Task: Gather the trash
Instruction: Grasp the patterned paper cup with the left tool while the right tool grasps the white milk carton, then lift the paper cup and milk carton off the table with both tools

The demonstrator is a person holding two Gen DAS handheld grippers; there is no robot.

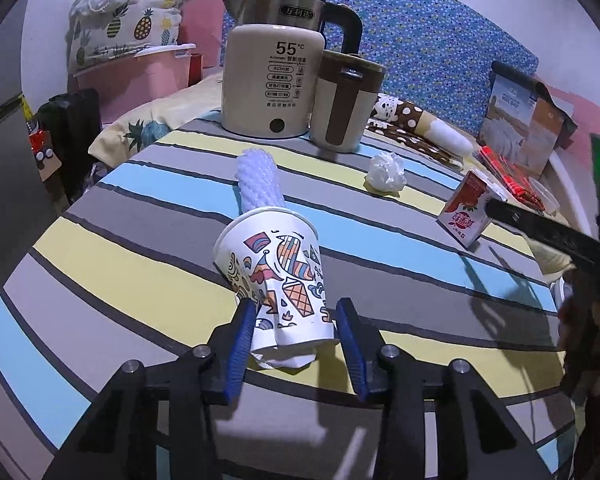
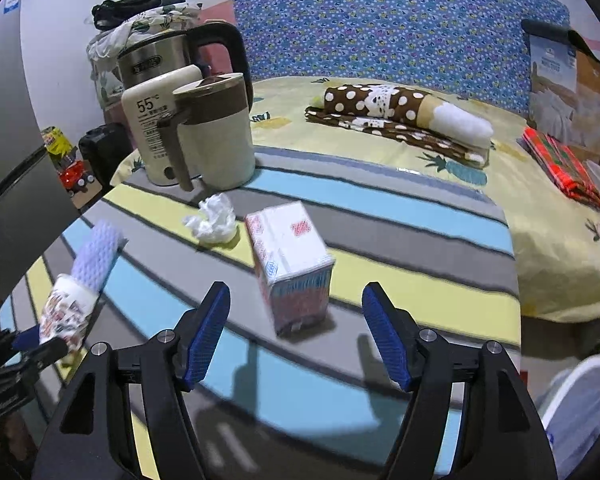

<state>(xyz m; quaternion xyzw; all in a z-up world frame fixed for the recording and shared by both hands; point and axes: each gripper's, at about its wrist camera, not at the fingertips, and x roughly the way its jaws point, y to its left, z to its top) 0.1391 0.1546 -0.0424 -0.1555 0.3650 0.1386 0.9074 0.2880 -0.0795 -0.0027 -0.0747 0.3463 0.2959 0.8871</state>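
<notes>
Meanwhile, milk carton [image 2: 290, 264] sits between right claw [image 2: 296, 334] fingers — untouched.

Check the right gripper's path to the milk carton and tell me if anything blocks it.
Nothing visible blocks it. The right gripper is open, and the milk carton stands on the striped table directly ahead of its fingertips. The crumpled tissue lies off to the left, clear of that line.

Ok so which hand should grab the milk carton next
The right. Its gripper is open with the milk carton straight ahead between its fingers, nothing held. The left gripper is already clamped on the paper cup, and the carton sits far off to its side.
</notes>
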